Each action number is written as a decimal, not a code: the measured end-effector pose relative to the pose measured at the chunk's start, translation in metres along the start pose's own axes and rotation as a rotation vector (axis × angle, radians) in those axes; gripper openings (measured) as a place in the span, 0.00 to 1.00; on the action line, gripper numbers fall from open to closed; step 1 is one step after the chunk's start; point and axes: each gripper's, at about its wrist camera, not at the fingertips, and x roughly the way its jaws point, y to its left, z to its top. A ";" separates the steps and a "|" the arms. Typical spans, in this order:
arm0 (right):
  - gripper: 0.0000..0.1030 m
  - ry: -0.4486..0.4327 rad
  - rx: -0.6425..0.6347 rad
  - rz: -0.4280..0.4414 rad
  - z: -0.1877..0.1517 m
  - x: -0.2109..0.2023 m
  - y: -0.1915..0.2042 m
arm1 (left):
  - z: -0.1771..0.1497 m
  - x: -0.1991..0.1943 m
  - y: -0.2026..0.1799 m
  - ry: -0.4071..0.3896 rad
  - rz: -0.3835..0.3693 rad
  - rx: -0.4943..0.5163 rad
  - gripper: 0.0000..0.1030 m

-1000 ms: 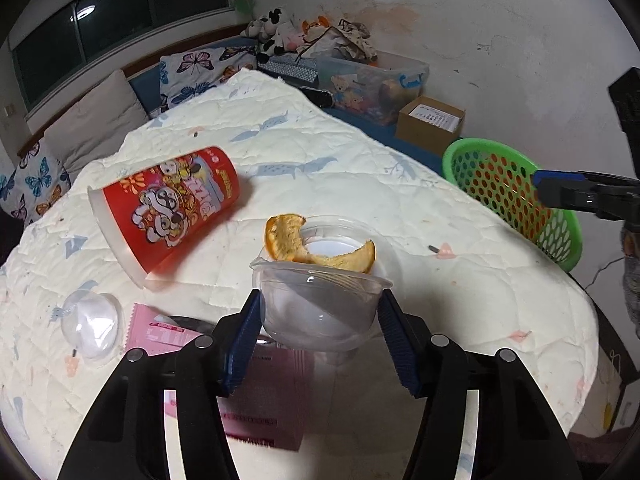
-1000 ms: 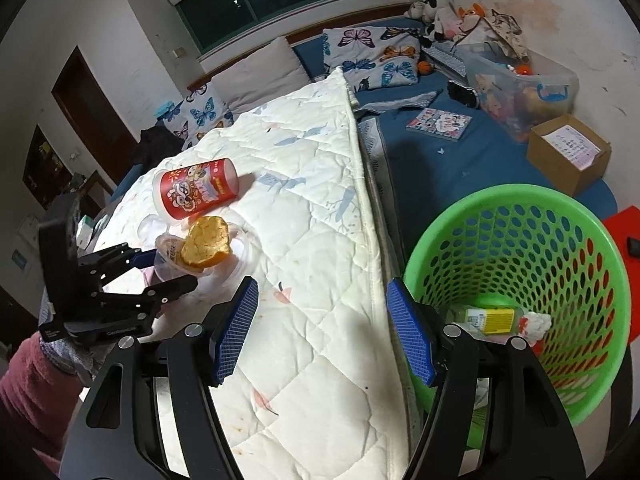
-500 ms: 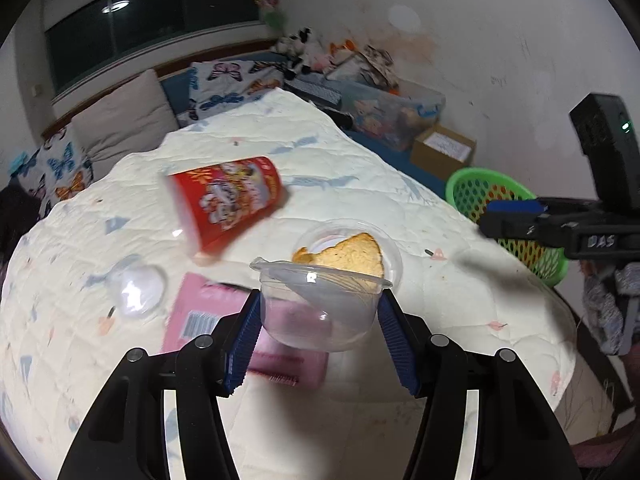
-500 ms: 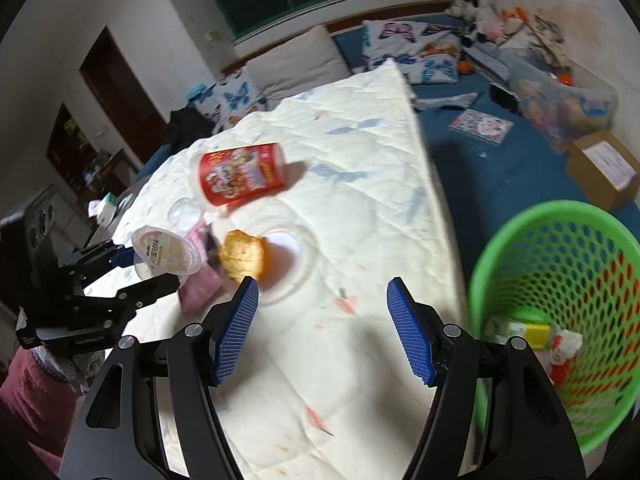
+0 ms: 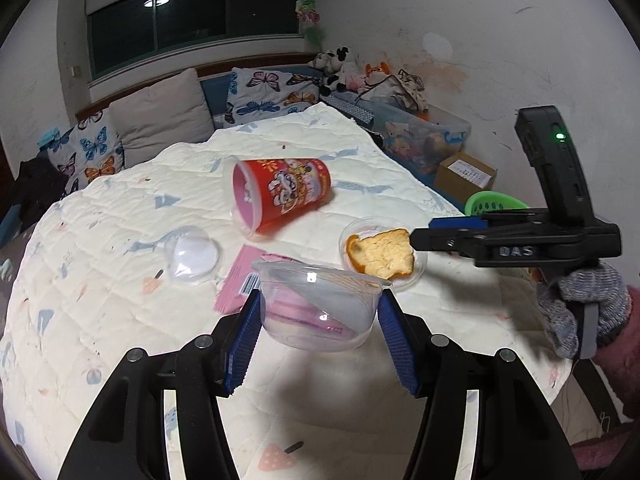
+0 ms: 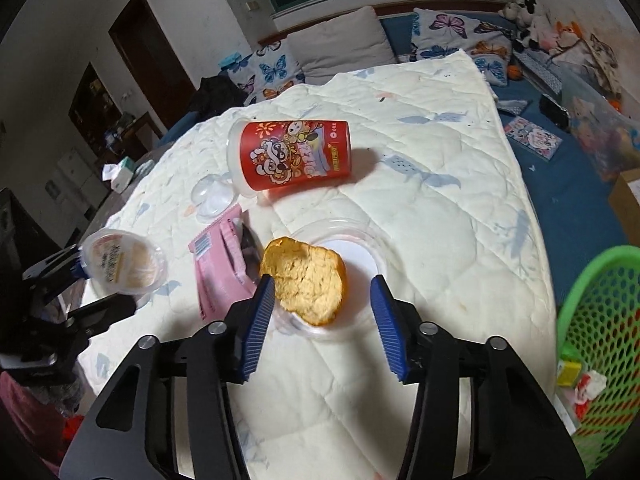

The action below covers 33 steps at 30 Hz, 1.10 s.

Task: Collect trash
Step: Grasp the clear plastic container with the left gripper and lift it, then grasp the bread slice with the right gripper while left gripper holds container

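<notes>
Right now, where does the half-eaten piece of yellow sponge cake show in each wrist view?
Left wrist view: the half-eaten piece of yellow sponge cake lies right of centre, on a clear round plastic lid, just beyond the clear plastic bowl.
Right wrist view: centre, between the right tool's closing jaws.
Shared landmark: the tipped red printed paper cup, beyond the cake in both.

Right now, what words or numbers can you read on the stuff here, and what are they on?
"DAS": on the side of the right gripper, seen from the left wrist; the first letter is unsure.
Red cup: cartoon pictures and stylised lettering, too blurred to read.
Clear plastic bowl in the left gripper: a printed label, too small to read.
Pink packet: a barcode, unreadable.
Cardboard box: a label, too small.
</notes>
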 end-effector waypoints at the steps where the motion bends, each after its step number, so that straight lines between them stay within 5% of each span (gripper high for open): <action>1: 0.47 0.005 -0.002 -0.003 0.001 0.004 0.000 | -0.001 0.000 0.002 0.001 0.001 -0.005 0.55; 6: 0.37 0.026 -0.006 -0.008 0.004 0.017 -0.003 | -0.005 0.001 0.007 0.007 -0.001 -0.024 0.55; 23: 0.35 0.068 0.009 -0.005 0.004 0.038 -0.005 | -0.008 0.005 0.006 0.014 -0.009 -0.033 0.55; 29: 0.62 0.053 0.025 0.011 0.004 0.031 -0.002 | -0.012 0.006 0.007 0.020 -0.008 -0.048 0.55; 33: 0.70 0.049 0.005 0.021 0.005 0.031 0.008 | -0.014 0.007 0.009 0.024 -0.007 -0.052 0.55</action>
